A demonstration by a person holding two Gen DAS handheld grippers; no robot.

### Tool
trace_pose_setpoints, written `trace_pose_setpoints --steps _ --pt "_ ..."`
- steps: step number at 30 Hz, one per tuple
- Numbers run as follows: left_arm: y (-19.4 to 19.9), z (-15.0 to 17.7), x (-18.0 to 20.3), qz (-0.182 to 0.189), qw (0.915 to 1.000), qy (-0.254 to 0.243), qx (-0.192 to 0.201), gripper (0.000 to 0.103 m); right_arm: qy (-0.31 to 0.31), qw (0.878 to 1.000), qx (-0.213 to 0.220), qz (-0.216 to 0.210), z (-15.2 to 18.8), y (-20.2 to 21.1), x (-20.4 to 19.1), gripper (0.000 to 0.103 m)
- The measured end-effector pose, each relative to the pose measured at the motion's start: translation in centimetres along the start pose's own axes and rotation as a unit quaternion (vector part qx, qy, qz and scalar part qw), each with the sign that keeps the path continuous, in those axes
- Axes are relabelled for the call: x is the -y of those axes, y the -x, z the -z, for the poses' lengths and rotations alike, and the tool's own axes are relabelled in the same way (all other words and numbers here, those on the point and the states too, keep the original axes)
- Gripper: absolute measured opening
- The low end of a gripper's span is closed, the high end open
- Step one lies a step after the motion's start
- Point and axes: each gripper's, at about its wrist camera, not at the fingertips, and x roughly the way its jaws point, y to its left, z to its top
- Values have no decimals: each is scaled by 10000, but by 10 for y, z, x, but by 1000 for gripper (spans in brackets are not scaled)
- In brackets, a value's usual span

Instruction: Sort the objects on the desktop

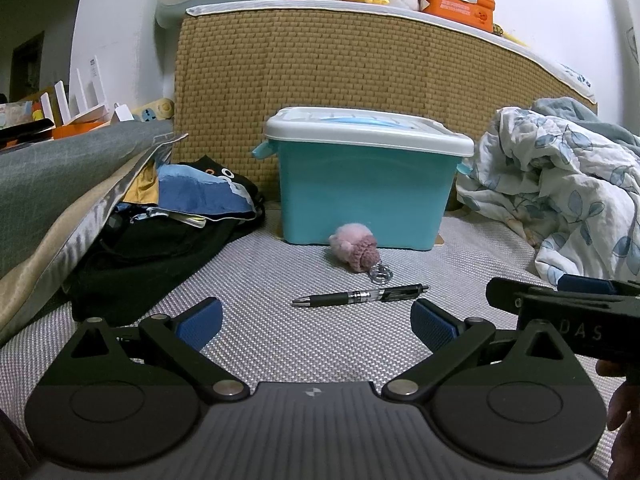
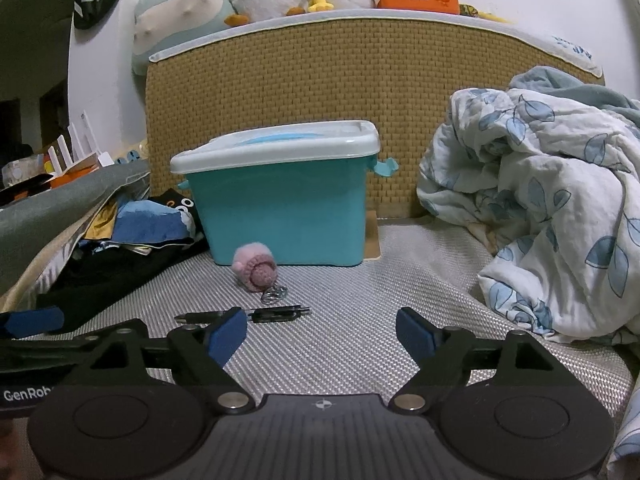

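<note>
Rumpled leaf-print quilt [image 2: 536, 200] right; clothes heap [image 1: 168, 216] left; woven headboard [image 1: 360, 80] behind.

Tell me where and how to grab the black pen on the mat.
Grip the pen at mid-barrel, just behind the dark rubber grip. It lies flat on the woven mat, crosswise to the open left gripper, tip to the left. Probably come from above, fingers turned to close across the thin barrel, clear of the pink keychain.

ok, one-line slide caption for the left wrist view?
Open left gripper faces a black pen and pink plush keychain before a lidded teal storage box.
</note>
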Motion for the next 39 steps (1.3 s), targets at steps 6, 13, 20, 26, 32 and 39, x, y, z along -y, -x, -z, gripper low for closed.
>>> trace_pose_setpoints --steps 6,13,20,26,32,39 --pt "-1 -1 -3 -8 10000 78 -1 103 41 10000 -33 -30 0 -1 -1 85" --pt "-1 -1 -4 -29 9999 101 -1 103 56 10000 -46 -48 1 -1 -2 85" --pt "-2 0 -4 -27 9999 95 -20 103 57 10000 -69 -23 1 -2 -2 85" --pt "-2 -1 -5 -46 9999 110 -13 103 121 9999 -41 -15 1 -1 -3 85" --pt "-1 -1 -7 -78 9999 135 3 103 142 9999 -33 23 0 -1 -2 85" --pt "-4 0 -7 -117 9998 125 -50 103 148 9999 3 4 -2 0 -2 85"
